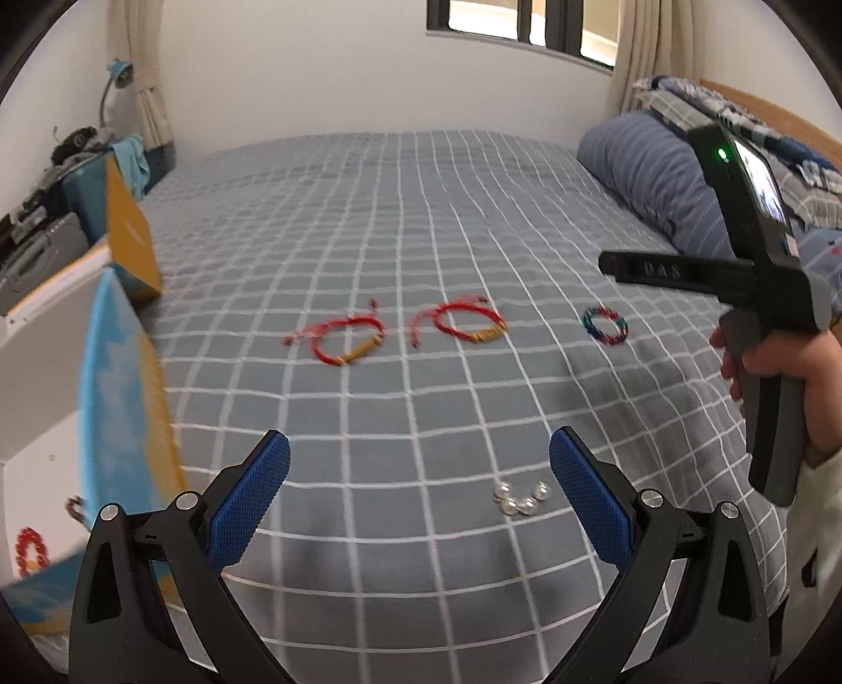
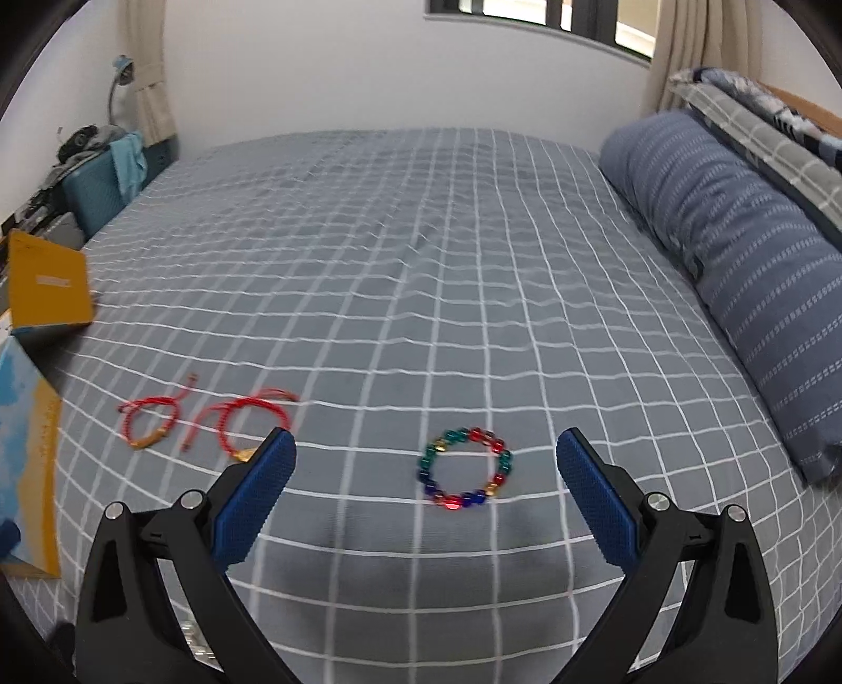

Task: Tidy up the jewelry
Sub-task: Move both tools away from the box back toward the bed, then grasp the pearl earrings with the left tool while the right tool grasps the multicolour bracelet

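Currently both grippers stand wide open and empty. Left gripper (image 1: 419, 463) hovers over the bed (image 1: 421, 210), pearl bracelet (image 1: 521, 499) at lower right. Right gripper (image 2: 426, 460) frames the multicolour bead bracelet (image 2: 464, 468), probably lining up a grasp. Two red cord bracelets (image 1: 405, 331) lie farther back, centre frame.

A big bed (image 2: 421, 263) fills the middle of both views. Its cover is grey-blue with thin white lines that make squares. A long blue striped pillow (image 2: 737, 294) lies on the right side. Behind the bed is a plain white wall (image 2: 326, 68). A window (image 2: 526, 13) with a dark frame sits at the top. Cream curtains (image 2: 150, 68) hang at the upper left and upper right. A small blue lamp (image 1: 118, 73) stands in the upper left.
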### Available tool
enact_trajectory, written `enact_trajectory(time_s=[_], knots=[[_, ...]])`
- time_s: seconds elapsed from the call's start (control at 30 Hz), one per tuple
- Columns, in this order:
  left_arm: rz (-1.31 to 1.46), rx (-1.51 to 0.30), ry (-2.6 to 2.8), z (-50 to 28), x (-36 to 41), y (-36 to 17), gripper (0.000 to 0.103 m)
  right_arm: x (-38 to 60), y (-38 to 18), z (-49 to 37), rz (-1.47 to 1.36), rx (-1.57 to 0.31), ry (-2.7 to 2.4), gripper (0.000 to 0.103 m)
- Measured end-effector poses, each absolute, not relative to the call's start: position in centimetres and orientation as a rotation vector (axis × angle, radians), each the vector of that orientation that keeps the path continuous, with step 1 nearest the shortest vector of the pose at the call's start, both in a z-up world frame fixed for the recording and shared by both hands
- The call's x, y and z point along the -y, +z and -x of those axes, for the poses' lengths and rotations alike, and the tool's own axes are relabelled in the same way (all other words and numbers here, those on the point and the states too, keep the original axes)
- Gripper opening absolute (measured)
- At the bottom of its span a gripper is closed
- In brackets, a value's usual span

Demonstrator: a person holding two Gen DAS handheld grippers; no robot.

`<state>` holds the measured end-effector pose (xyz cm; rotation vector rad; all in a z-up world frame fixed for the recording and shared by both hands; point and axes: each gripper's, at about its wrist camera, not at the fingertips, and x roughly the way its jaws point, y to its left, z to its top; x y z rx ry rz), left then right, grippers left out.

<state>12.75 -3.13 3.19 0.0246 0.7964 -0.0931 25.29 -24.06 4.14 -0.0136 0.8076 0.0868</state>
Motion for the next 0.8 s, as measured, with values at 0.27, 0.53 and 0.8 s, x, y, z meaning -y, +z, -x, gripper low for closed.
enact_trajectory(time_s=[0.27,0.53,0.8], knots=[[-0.051,-0.858,-0.126,-13.1,5.8,-1.0,0.097,26.6,0.0,-28.0,0.013,-0.914,0.032,0.087],[-0.066,-0.872,-0.15,-12.7,7.7,-3.0,0.096,27.6,-2.9,-29.7,0.006,-0.997,-0.011,0.077],[-0.083,-0.938,-0.166,-13.2,8.1,-4.7,0.064,27.8,-4.4,-30.8,-0.063,-1.06,-0.006,0.066]])
